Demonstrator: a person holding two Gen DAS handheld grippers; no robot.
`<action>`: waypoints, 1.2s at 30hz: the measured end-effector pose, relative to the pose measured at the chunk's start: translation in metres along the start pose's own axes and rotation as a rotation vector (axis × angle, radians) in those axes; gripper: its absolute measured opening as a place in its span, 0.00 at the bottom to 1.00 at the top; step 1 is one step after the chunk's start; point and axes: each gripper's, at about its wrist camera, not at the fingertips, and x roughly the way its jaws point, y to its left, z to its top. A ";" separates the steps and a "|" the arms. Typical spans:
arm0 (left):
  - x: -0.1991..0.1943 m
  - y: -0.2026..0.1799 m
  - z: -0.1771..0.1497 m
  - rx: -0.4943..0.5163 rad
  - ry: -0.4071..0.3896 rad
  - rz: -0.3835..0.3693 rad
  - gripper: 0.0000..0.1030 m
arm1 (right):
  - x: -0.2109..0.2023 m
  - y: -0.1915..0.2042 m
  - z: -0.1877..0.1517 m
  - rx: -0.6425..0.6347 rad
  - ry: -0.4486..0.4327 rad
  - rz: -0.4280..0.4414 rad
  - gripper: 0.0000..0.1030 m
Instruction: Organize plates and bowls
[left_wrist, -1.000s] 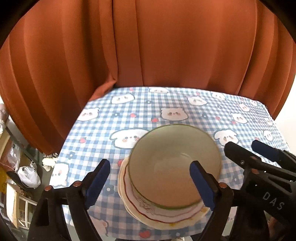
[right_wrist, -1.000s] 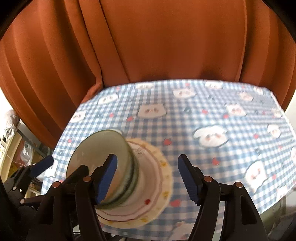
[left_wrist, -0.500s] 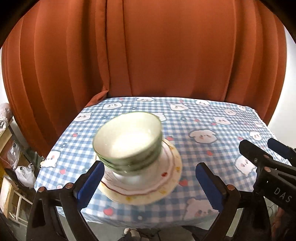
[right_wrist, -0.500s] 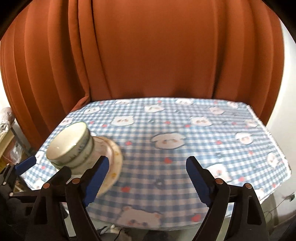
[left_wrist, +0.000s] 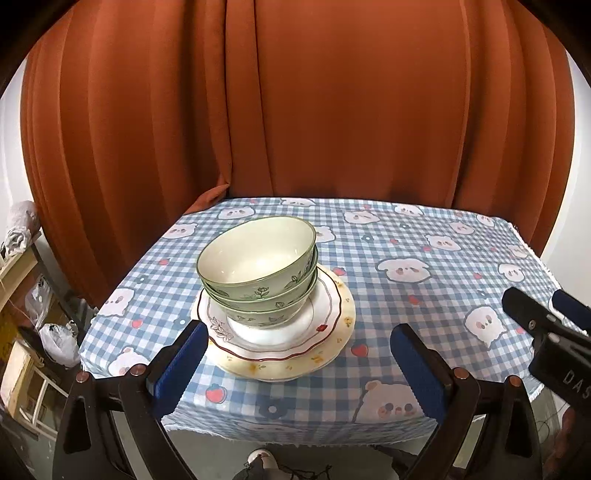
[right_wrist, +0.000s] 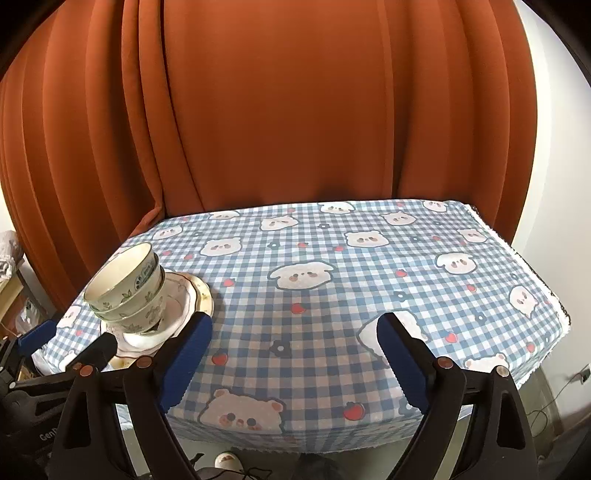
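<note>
Three green leaf-patterned bowls (left_wrist: 258, 269) sit nested on a white plate with a red wavy rim (left_wrist: 325, 306), which lies on a cream plate (left_wrist: 343, 332), at the table's near left. My left gripper (left_wrist: 297, 354) hangs open just in front of the stack and touches nothing. In the right wrist view the bowls (right_wrist: 125, 288) and plates (right_wrist: 199, 291) stand at far left. My right gripper (right_wrist: 293, 332) is over the bare checked cloth to their right; its jaws are opening with nothing between them. Each gripper shows at the edge of the other's view: right gripper (left_wrist: 546, 321), left gripper (right_wrist: 37, 336).
The table (left_wrist: 443, 258) wears a blue checked cloth with bear prints, its front edge right below my grippers. An orange curtain (left_wrist: 332, 110) hangs close behind the far edge. Shelves with bags (left_wrist: 55, 339) stand left of the table. A slipper (right_wrist: 229, 459) lies on the floor.
Both grippers have drawn back from the stack toward the table's front edge, and their jaws stand wider. The right one has swung right, off the bowls and plates. The stack stays put.
</note>
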 end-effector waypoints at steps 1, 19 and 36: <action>-0.001 0.000 0.000 -0.001 -0.003 0.002 0.97 | -0.001 0.000 0.000 -0.003 0.001 0.002 0.90; -0.008 -0.004 0.001 0.009 -0.022 0.001 0.99 | -0.006 0.001 -0.001 -0.027 -0.006 0.036 0.91; -0.006 -0.008 0.002 0.013 -0.020 -0.005 0.99 | -0.004 -0.001 -0.001 -0.020 -0.001 0.031 0.91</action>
